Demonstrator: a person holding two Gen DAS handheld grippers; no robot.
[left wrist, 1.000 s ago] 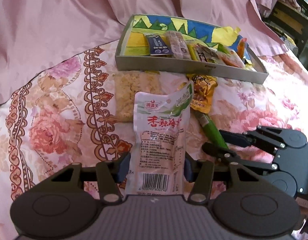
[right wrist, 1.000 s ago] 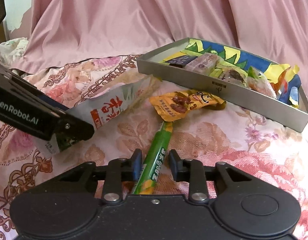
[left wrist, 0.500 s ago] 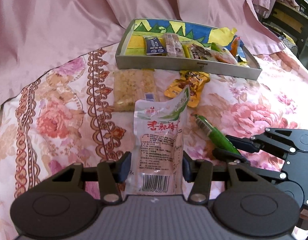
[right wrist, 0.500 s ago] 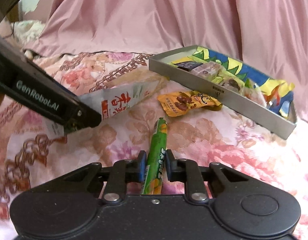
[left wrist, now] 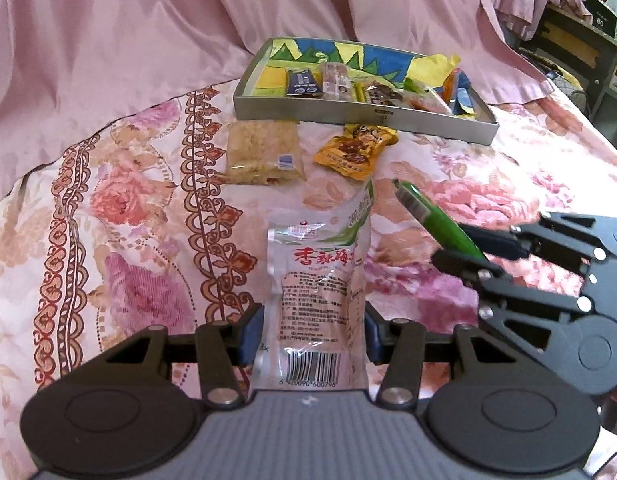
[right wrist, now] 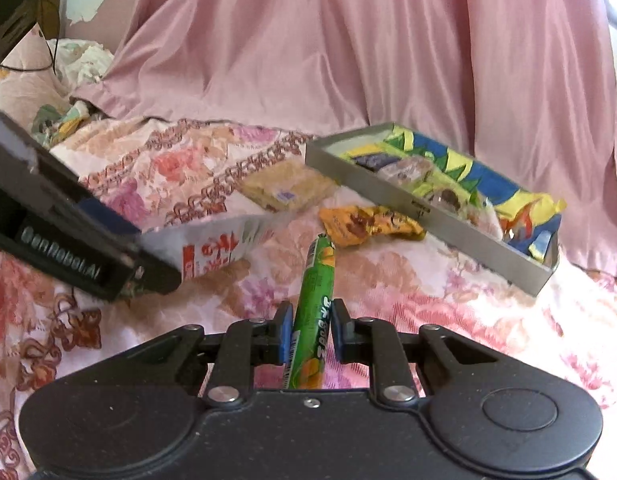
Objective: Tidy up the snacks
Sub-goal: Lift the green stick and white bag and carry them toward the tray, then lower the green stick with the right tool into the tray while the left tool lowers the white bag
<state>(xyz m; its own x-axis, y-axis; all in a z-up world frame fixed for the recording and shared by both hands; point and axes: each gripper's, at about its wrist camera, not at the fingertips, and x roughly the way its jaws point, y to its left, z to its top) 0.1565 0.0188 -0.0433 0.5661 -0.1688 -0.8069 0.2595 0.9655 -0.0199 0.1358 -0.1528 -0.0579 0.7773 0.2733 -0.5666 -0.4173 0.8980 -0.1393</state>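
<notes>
My left gripper (left wrist: 310, 330) is shut on a clear white snack pouch (left wrist: 318, 292) with red lettering and holds it above the flowered bedspread. My right gripper (right wrist: 310, 330) is shut on a green stick snack (right wrist: 314, 300), lifted off the cloth; it also shows in the left wrist view (left wrist: 436, 220). A grey tray (left wrist: 348, 114) with a painted bottom holds several snacks at the back. A pale cracker pack (left wrist: 262, 152) and an orange packet (left wrist: 354, 150) lie in front of the tray. The pouch also shows in the right wrist view (right wrist: 224, 246).
Pink curtain cloth (left wrist: 128, 40) hangs behind the bed. Dark furniture (left wrist: 588, 32) stands at the far right. In the right wrist view the tray (right wrist: 428, 216) sits to the right, the orange packet (right wrist: 368, 224) just ahead of the green stick.
Both grippers have risen and pulled back from the tray with their snacks. The right gripper closed fully on the green stick and lifted it off the cloth.
</notes>
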